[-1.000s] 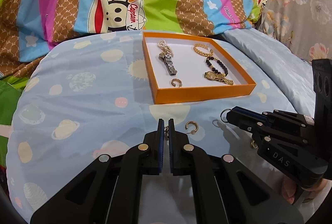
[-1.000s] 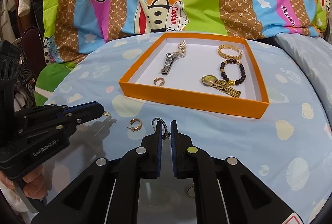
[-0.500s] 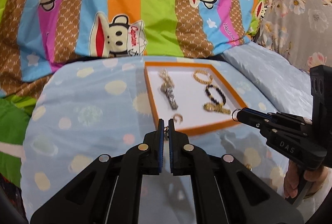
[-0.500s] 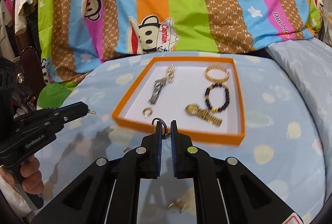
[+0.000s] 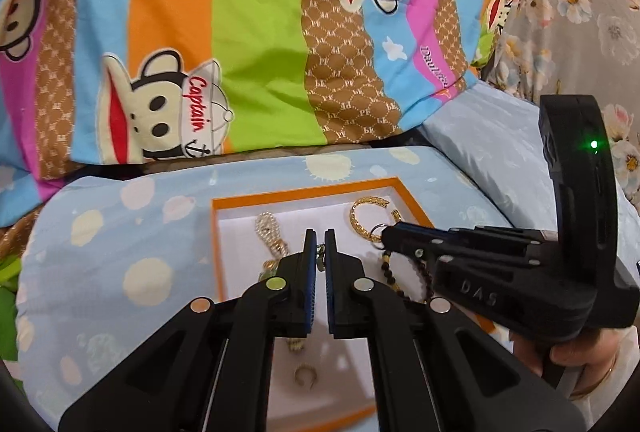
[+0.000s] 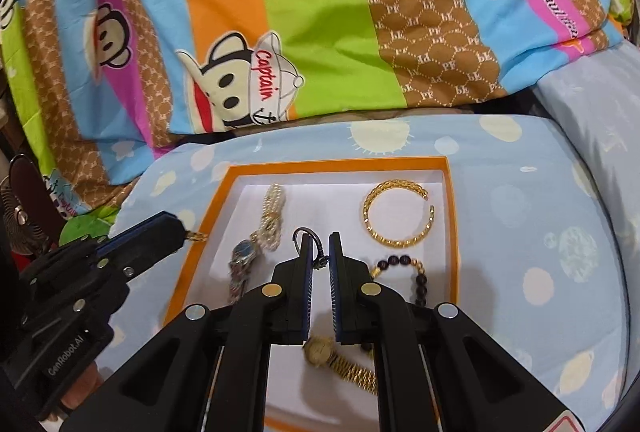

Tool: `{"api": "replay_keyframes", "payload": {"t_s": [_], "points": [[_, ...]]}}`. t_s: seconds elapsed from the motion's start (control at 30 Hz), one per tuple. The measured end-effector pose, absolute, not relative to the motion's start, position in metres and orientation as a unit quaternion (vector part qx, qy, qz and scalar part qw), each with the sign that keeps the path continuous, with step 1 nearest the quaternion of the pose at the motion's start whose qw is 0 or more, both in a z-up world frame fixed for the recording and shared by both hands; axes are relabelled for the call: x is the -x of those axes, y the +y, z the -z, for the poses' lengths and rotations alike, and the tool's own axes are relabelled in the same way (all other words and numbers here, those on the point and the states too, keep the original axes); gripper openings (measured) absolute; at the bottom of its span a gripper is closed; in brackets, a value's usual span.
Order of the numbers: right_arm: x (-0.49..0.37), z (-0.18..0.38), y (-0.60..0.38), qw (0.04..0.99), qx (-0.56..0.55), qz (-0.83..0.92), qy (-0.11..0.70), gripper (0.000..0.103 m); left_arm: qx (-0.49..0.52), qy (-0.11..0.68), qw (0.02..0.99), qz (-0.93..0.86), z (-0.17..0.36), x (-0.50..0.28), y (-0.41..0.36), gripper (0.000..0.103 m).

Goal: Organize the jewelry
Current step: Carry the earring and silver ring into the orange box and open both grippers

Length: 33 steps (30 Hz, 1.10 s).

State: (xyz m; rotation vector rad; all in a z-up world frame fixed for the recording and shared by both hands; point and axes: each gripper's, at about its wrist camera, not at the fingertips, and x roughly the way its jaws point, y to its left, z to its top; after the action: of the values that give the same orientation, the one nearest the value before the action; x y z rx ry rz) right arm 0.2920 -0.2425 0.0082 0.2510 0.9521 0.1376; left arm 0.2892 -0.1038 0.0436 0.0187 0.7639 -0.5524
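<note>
Bed: pale blue sheet (image 6: 520, 216) with cream dots; a striped monkey-print quilt (image 6: 304, 32) fills the upper frame.
Tray: orange tray (image 6: 451, 216), white inside, at lower centre of both views.
In tray: gold bangle (image 6: 396, 212), bead bracelet (image 6: 404, 264), gold watch (image 6: 340, 360), silver watch (image 6: 242, 264), small gold ring (image 5: 306, 378).
My left tongs (image 5: 319, 256): narrow, pinching a small gold earring (image 6: 196, 235) over the tray's left rim.
My right tongs (image 6: 320, 260): narrow, pinching a dark hoop earring (image 6: 306, 238) above the tray's middle.
</note>
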Motion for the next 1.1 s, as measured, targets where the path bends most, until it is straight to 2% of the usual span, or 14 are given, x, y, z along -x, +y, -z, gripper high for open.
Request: {"api": "replay_keyframes", "payload": {"t_s": [0.2, 0.33, 0.37, 0.5, 0.7, 0.9, 1.1], "points": [[-0.312, 0.013, -0.246, 0.864, -0.116, -0.062, 0.487, 0.007, -0.016, 0.401, 0.878, 0.259, -0.019, -0.321, -0.121, 0.003], [-0.313, 0.013, -0.249, 0.870, -0.117, -0.058, 0.475, 0.010, -0.003, 0.403, 0.878, 0.259, -0.014, -0.329, -0.121, 0.004], [-0.312, 0.013, -0.250, 0.873, -0.119, -0.057, 0.470, 0.011, 0.001, 0.403, 0.877, 0.262, -0.014, -0.330, -0.121, 0.006], [-0.304, 0.005, -0.257, 0.884, -0.131, -0.057, 0.445, 0.011, 0.021, 0.396, 0.881, 0.260, -0.020, -0.330, -0.114, 0.024], [-0.271, -0.022, -0.259, 0.907, -0.122, -0.042, 0.401, 0.011, 0.020, 0.362, 0.900, 0.244, -0.044, -0.309, -0.097, 0.036], [-0.212, -0.042, -0.258, 0.922, -0.105, -0.039, 0.371, 0.012, 0.000, 0.341, 0.909, 0.238, -0.056, -0.264, -0.078, 0.038], [-0.139, -0.036, -0.256, 0.930, -0.092, -0.019, 0.356, 0.021, -0.008, 0.354, 0.905, 0.235, -0.038, -0.215, -0.057, 0.041]]}}
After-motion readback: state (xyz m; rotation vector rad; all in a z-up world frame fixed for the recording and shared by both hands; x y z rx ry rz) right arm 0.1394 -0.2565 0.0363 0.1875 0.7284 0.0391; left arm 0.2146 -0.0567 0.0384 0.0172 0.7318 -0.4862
